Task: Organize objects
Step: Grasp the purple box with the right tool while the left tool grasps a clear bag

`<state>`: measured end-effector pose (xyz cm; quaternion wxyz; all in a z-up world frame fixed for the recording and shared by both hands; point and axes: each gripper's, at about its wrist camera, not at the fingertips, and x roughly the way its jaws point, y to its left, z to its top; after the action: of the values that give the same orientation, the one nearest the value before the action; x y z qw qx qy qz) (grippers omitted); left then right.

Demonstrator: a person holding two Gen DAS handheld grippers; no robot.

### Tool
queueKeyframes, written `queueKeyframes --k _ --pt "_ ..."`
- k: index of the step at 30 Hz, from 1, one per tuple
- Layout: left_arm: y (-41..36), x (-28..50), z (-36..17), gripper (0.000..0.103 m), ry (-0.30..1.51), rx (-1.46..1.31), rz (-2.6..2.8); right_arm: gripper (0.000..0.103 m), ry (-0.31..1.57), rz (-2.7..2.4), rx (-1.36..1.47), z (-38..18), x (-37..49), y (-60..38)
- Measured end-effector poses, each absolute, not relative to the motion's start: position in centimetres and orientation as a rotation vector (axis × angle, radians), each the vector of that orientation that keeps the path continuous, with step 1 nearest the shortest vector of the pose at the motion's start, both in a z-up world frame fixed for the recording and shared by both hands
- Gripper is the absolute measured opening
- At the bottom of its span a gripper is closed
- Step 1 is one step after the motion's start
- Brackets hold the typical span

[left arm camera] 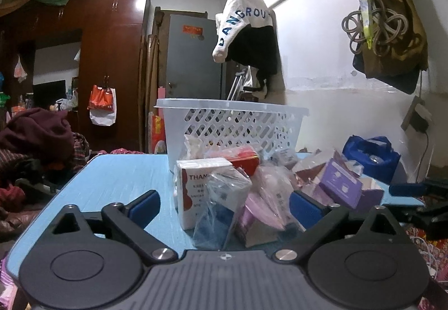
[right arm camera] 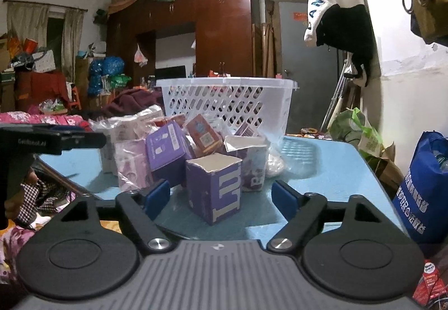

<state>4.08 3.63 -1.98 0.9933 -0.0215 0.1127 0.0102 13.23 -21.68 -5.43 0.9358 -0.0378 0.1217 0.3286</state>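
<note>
Left gripper (left arm camera: 225,205): jaws apart, blue pads clear of everything; a white box (left arm camera: 196,192) and plastic-wrapped packets stand between and just beyond them, low centre of the left view. Nothing gripped.

Right gripper (right arm camera: 221,198): jaws apart, narrower than the left. A purple box (right arm camera: 214,188) with a torn-open top stands upright between the pads, gaps on both sides; not clamped.

Pile of boxes (right arm camera: 168,142): purple, red and white cartons, some bagged, heaped mid-frame beyond the pads. White basket (right arm camera: 226,102) with a lattice wall stands behind the pile, touching its far edge.

Surface: light-blue table (right arm camera: 330,167), bare at lower right of the right view.

Room: dark wood wardrobe (right arm camera: 224,27) upper centre, bundles stacked on top; grey door (left arm camera: 193,58) behind the basket; white cloth (left arm camera: 240,21) with blue letters hanging at upper centre-right; blue bag (right arm camera: 425,192) at right edge; curtains (right arm camera: 42,30) upper left.
</note>
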Motion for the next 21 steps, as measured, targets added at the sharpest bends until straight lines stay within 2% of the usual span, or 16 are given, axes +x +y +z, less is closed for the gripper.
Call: queueKeyframes --k 2,4,6,7,8,21 --pt "3.8 4.7 -2.2 0.096 0.235 -0.053 0.013 0.08 0.255 0.676 -0.078 -5.7 13.5 -21.1" --pt "3.9 5.2 -2.4 0.092 0.238 -0.061 0.009 0.074 0.263 0.684 -0.088 -6.0 13.7 -20.5" --pt "3.9 5.7 -2.5 0.069 0.239 -0.057 0.005 0.066 0.274 0.67 -0.112 -6.3 13.7 -19.9" --pt "3.9 5.9 -2.6 0.049 0.247 -0.06 -0.002 0.06 0.278 0.665 -0.114 -6.4 13.8 -19.8" --pt "4.1 6.2 -2.7 0.044 0.26 -0.073 -0.015 0.057 0.284 0.666 -0.111 -6.5 13.8 -19.8" --pt "5.5 5.4 -2.5 0.042 0.216 -0.097 -0.011 0.054 0.271 0.638 -0.11 -5.9 12.8 -21.3"
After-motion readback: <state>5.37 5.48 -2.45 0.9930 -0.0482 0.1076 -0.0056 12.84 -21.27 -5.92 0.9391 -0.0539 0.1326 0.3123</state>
